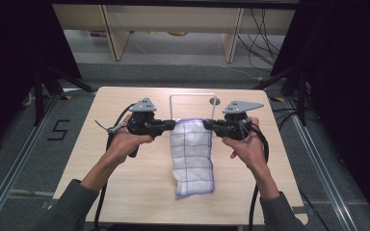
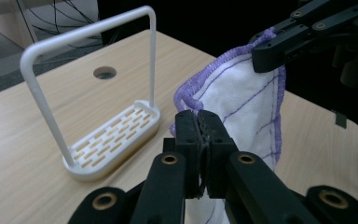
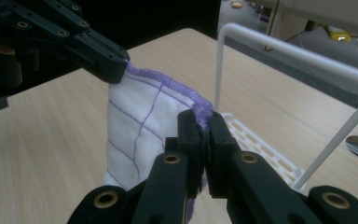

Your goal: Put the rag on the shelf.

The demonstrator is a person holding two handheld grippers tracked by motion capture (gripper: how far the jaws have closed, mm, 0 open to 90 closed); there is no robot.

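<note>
Both grippers, left gripper [image 1: 172, 124] and right gripper [image 1: 206, 124], clenched on the top corners of the cloth [image 1: 191, 156], hanging just before the white rack [image 1: 192, 96]; thin hem pinches could slip, or the trailing end could snag the rack.

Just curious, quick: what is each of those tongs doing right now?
Left tongs: closed on a corner of the white cloth.
Right tongs: closed on its other top corner.

White cloth [image 1: 191, 154] with purple grid lines and purple stitched hem hung lengthwise at table centre, top corners lifted, lower end crumpled on the near tabletop.
</note>
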